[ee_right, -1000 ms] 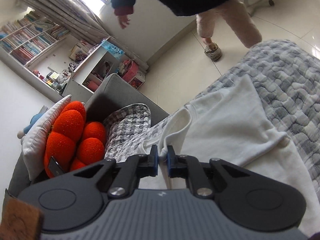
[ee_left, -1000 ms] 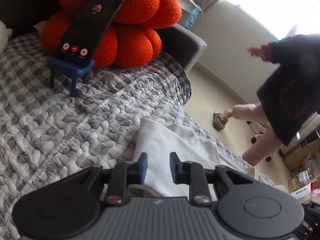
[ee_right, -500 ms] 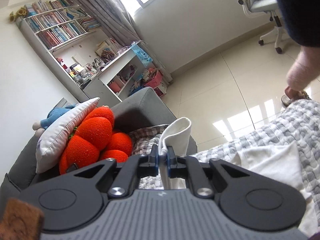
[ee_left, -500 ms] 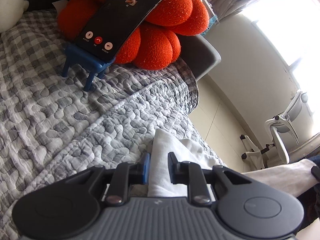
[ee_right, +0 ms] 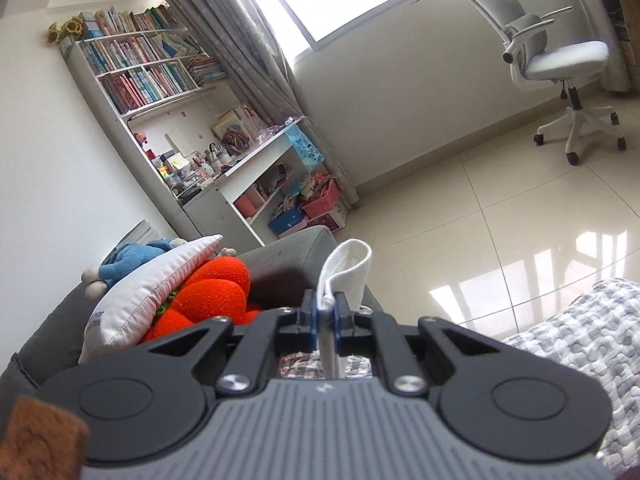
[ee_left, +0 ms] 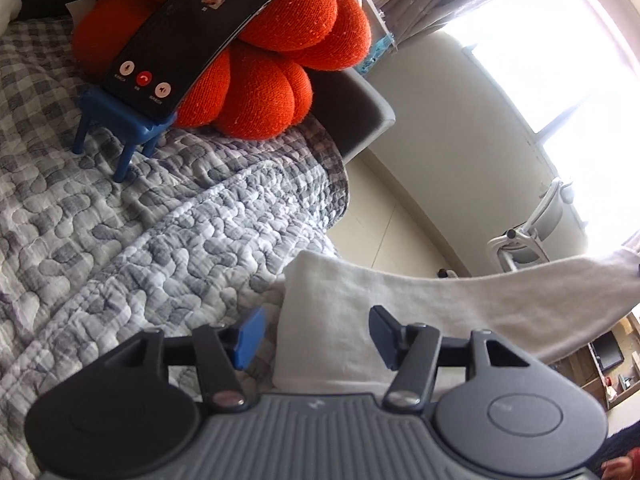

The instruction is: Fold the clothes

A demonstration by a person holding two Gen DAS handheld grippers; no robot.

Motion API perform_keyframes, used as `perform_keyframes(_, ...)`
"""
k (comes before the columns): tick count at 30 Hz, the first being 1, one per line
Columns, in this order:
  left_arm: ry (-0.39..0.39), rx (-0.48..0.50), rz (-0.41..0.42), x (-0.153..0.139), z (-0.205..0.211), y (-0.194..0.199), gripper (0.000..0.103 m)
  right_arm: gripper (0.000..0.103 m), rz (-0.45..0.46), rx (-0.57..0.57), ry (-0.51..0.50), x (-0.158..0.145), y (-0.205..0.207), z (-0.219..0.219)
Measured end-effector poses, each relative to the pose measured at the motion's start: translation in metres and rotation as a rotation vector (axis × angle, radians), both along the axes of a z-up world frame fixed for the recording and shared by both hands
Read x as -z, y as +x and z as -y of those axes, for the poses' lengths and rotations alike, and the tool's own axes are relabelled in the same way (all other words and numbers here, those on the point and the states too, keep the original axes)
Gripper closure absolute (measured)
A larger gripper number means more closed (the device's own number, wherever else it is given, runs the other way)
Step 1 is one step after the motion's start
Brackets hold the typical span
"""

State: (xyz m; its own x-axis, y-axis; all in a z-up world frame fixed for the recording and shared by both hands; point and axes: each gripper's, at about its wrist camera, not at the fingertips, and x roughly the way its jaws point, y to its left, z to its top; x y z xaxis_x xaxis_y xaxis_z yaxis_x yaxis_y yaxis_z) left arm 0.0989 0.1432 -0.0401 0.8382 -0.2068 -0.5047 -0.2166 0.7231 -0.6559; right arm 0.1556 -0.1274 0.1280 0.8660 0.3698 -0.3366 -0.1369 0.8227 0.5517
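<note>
Left tongs: jaws opening, blue pads clear of the white garment lying between them. The garment rests on the grey quilted bed near its edge and stretches up to the right. Right tongs: clamped together on a folded edge of the same white garment, raised above the bed.

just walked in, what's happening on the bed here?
A person is folding a white garment on a grey quilted bed cover, with a handheld gripper in each hand. The right gripper is shut on an edge of the cloth. The left gripper has its jaws opening; the cloth lies between them, but the pads aren't pressing on it. From there the garment stretches off to the right, above the floor.
</note>
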Motion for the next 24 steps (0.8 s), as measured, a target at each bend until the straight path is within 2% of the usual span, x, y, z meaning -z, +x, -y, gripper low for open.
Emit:
perform_keyframes(3, -0.011, 0.036, 0.040, 0.001, 0.006, 0.002, 0.048, 0.092, -0.019, 0.036, 0.003, 0.011, -0.004, 0.019)
perform_keyframes(7, 0.017, 0.098, 0.061, 0.004, 0.019, 0.006, 0.059, 0.092, -0.056, 0.078, 0.010, 0.035, -0.012, 0.045)
perform_keyframes(12, 0.099, 0.139, 0.010, 0.013, 0.033, 0.013, 0.065, 0.092, -0.139, 0.130, 0.010, 0.083, -0.026, 0.076)
perform_keyframes(16, 0.138, 0.156, -0.019, 0.018, 0.038, 0.015, 0.065, 0.092, -0.219, 0.169, 0.023, 0.127, -0.038, 0.098)
perform_keyframes(22, 0.237, 0.190, -0.061, 0.023, 0.050, 0.019, 0.072, 0.092, -0.355, 0.201, 0.027, 0.185, -0.049, 0.111)
perform_keyframes(24, 0.276, 0.199, -0.065, 0.022, 0.054, 0.020, 0.073, 0.093, -0.324, 0.196, 0.027, 0.189, -0.056, 0.111)
